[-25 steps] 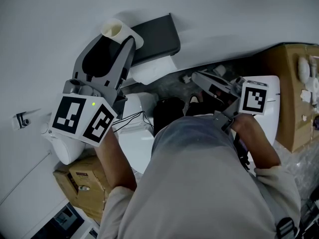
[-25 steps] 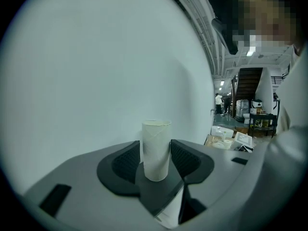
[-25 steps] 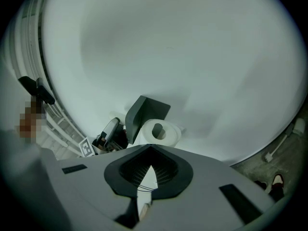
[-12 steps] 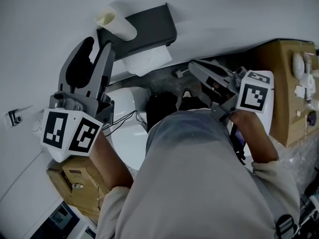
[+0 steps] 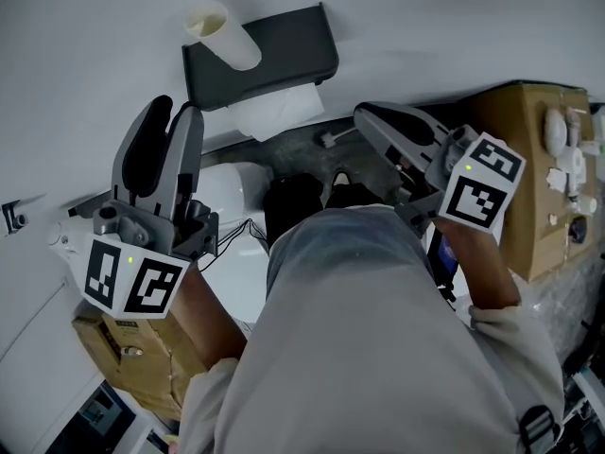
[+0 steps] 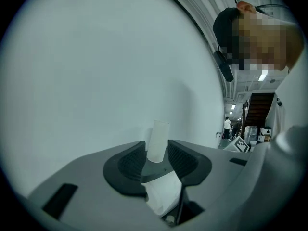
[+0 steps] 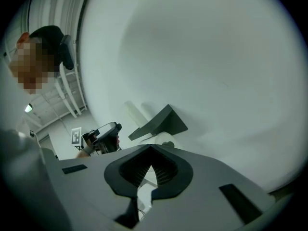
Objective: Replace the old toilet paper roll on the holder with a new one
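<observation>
A dark toilet paper holder [image 5: 274, 50] hangs on the white wall, with a bare cardboard tube [image 5: 219, 34] sticking out of its left end. A sheet of white paper [image 5: 274, 112] hangs under it. My left gripper [image 5: 170, 112] is below and left of the tube, apart from it. Its jaws are closing with a narrow gap and nothing between them. In the left gripper view the tube [image 6: 158, 139] stands beyond the pads [image 6: 130, 160], with the paper [image 6: 161, 191] below. My right gripper [image 5: 371, 116] is shut and empty, to the right of the holder [image 7: 159, 121].
A white toilet [image 5: 241, 244] with a black cable stands below the holder. A cardboard box [image 5: 529, 159] with small items on it is at the right; another box [image 5: 128, 348] is at the lower left. The person's grey-clad body fills the lower middle.
My left gripper has drawn down and left, away from the tube's end, and its jaws have narrowed. The right gripper has rolled and risen slightly.
</observation>
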